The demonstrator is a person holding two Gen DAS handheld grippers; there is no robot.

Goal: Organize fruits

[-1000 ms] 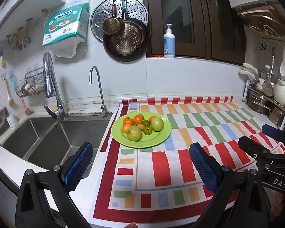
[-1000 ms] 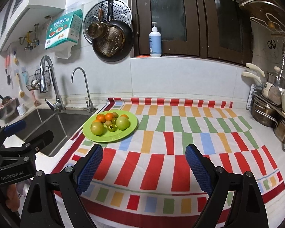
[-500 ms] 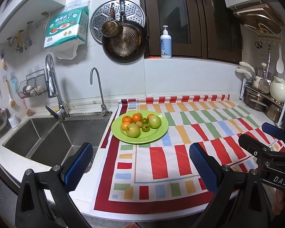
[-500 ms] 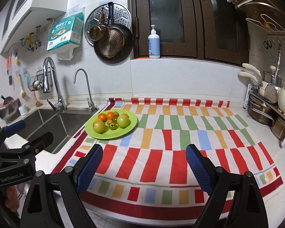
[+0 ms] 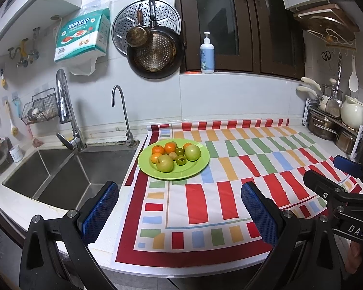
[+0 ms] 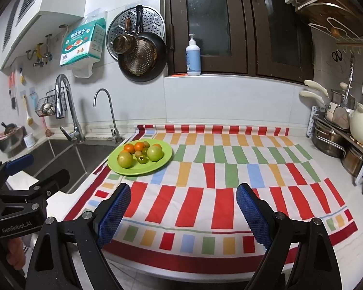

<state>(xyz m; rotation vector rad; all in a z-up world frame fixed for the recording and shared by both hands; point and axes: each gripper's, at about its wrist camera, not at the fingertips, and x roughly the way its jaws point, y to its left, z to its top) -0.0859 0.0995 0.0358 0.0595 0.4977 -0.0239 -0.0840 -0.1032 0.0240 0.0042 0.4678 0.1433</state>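
Observation:
A green plate (image 5: 196, 169) sits on the striped cloth near the sink and holds two green apples (image 5: 192, 152), several oranges (image 5: 170, 148) and small green fruits (image 5: 181, 160). The plate also shows in the right wrist view (image 6: 165, 155), with an apple (image 6: 155, 153) and an orange (image 6: 129, 148) on it. My left gripper (image 5: 179, 213) is open and empty, above the cloth's front edge, short of the plate. My right gripper (image 6: 184, 213) is open and empty, over the cloth's front, right of the plate.
A double steel sink (image 5: 48, 171) with two taps lies left of the plate. Steel pots and a white jug (image 5: 352, 117) stand on a rack at the right. Pans hang on the wall (image 5: 155, 48). The striped cloth (image 6: 230, 169) covers the counter.
Both grippers have drawn back and risen from the counter; the plate looks smaller and farther, and the counter's front edge now shows. Both stay open.

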